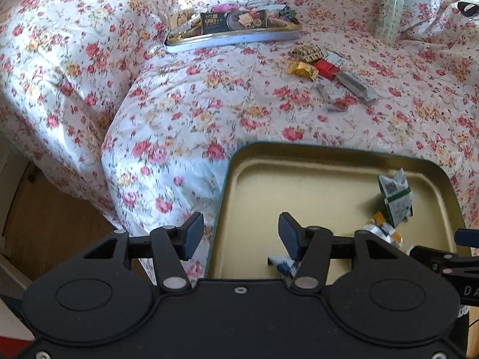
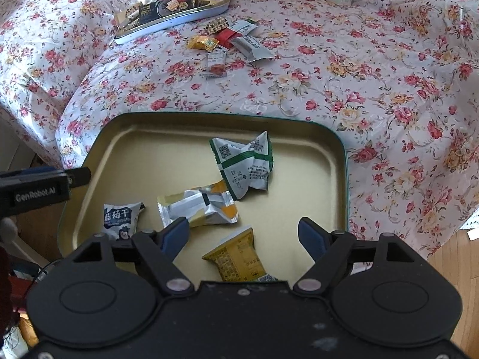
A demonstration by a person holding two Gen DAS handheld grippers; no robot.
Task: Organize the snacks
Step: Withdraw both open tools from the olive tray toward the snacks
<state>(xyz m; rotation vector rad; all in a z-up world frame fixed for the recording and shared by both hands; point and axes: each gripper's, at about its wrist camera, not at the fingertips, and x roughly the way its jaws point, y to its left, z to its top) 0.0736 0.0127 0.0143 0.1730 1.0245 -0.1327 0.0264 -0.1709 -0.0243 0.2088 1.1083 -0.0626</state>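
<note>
A gold tin tray (image 2: pixel 209 115) lies on the floral bedspread near its edge. In it are a green-and-white packet (image 2: pixel 245 164), a silver-and-yellow packet (image 2: pixel 197 209), a blue packet (image 2: pixel 119 218) and a yellow packet (image 2: pixel 236 257). My right gripper (image 2: pixel 244 224) hangs over the tray's near part, jaws wide apart. The yellow packet lies loose on the tray floor below the gap, untouched by either pad. My left gripper (image 1: pixel 239 220) is open and straddles the tray's left wall (image 1: pixel 220 209), one finger outside and one inside, gripping nothing. The green-and-white packet (image 1: pixel 396 199) shows there too.
Several loose wrapped snacks (image 2: pixel 227 42) lie on the bedspread beyond the tray. Farther back a shallow tin (image 2: pixel 173 9) holds more snacks, and a pale patterned bottle (image 1: pixel 389 12) stands at the far right. Wooden floor (image 1: pixel 45 209) lies off the bed's left edge.
</note>
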